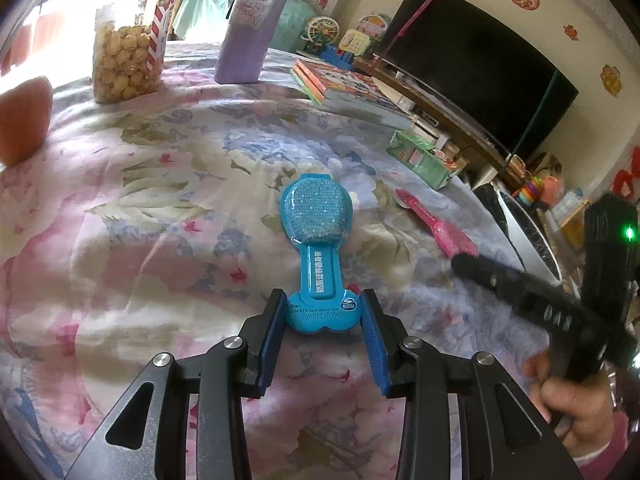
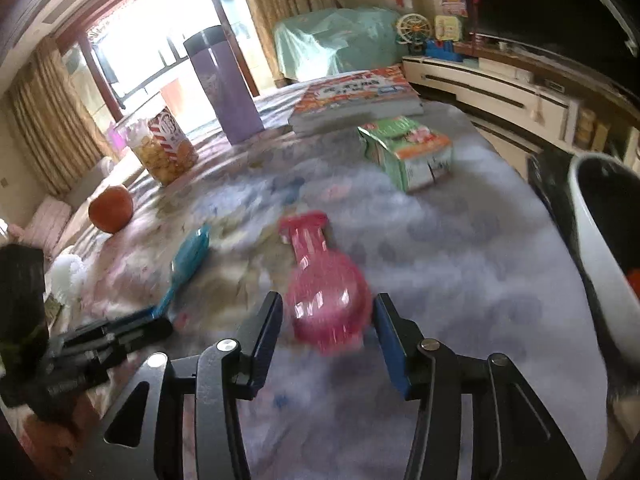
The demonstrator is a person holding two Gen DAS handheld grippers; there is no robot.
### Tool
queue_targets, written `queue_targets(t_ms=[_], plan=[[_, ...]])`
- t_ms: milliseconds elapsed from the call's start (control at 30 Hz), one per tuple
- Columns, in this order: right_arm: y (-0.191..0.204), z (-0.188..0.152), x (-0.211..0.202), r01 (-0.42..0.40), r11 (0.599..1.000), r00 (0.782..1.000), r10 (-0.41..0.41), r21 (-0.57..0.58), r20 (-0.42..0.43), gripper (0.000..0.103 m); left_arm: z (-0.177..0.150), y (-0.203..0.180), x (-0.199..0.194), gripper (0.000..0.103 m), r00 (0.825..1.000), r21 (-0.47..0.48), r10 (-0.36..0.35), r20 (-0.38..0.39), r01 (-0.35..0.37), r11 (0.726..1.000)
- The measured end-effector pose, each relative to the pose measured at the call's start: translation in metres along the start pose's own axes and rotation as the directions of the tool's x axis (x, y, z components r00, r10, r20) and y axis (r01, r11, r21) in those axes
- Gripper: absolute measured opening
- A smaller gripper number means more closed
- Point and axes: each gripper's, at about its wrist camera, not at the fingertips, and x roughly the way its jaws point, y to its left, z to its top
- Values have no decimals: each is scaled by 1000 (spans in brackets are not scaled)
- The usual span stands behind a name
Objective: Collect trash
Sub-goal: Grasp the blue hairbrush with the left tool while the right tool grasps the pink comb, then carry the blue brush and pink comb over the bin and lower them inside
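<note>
A blue spoon-shaped plastic package (image 1: 316, 256) lies on the floral cloth. My left gripper (image 1: 322, 304) is open, its fingers on either side of the package's near end. A pink package of the same shape (image 2: 326, 284) lies to the right; it also shows in the left wrist view (image 1: 438, 226). My right gripper (image 2: 328, 316) is open, its fingers on either side of the pink package's round end. The blue package also shows in the right wrist view (image 2: 188, 264). A crumpled green carton (image 2: 408, 152) lies farther back.
A snack jar (image 1: 124, 56), a purple tumbler (image 1: 248, 28), an orange fruit (image 2: 110, 209) and stacked books (image 2: 356, 98) stand on the cloth-covered table (image 1: 140, 184). A white bin with a black liner (image 2: 600, 248) stands off the table's right edge. A TV (image 1: 480, 64) is beyond.
</note>
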Motion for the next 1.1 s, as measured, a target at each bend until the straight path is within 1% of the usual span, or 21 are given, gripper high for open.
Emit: queue_targets(t_ms=[33,167,267,333,500,533,600,633,667,700,733,833,967,1100], plan=[[0,-5,-1,2,1000,1000,-2,4,4,55,0,0,0,36,1000,3,1,1,-1,1000],[-2,-8,-8,27,999,999,-28,24,36,58,-3,-4,-3,36,1000,11,18,9,-18,1000],[0,-3,-11,36,999,998,-35,-12,49,60,-3,-7,-7,39,999,15,49,23,-49,999],[2,3,-7,28,999,999,-26,-46,41,60,-4,-11,-10,50,997,13,75,29,-76,997],[9,12,11,3,991,1000,-4,-130,-7,60,1,-19,-10,51,992,22,116,42,-117,993],[9,12,15,-3,990,1000,0,-142,-23,60,2,-21,-9,51,993,34,111,45,-112,993],[9,12,21,-11,988,999,5,-155,-39,59,4,-27,-3,51,991,62,134,30,-135,989],[9,11,22,-18,987,999,11,-157,-42,59,4,-29,1,50,990,75,142,19,-143,987],[8,11,21,-24,987,999,18,-159,-40,55,3,-32,5,48,988,88,154,8,-154,984],[8,11,20,-26,987,999,20,-159,-40,47,2,-35,10,40,985,104,171,-1,-169,980],[6,10,20,-32,987,999,26,-156,-40,47,1,-38,12,35,981,121,195,3,-194,974],[2,8,14,-59,989,998,56,-136,-29,47,3,-42,12,34,980,119,199,1,-198,973],[-2,1,2,-78,990,997,76,-116,-18,47,0,-48,7,34,980,112,199,3,-198,974],[-13,-9,-17,-89,994,996,90,-70,9,47,-8,-65,-2,33,980,143,196,17,-197,970]])
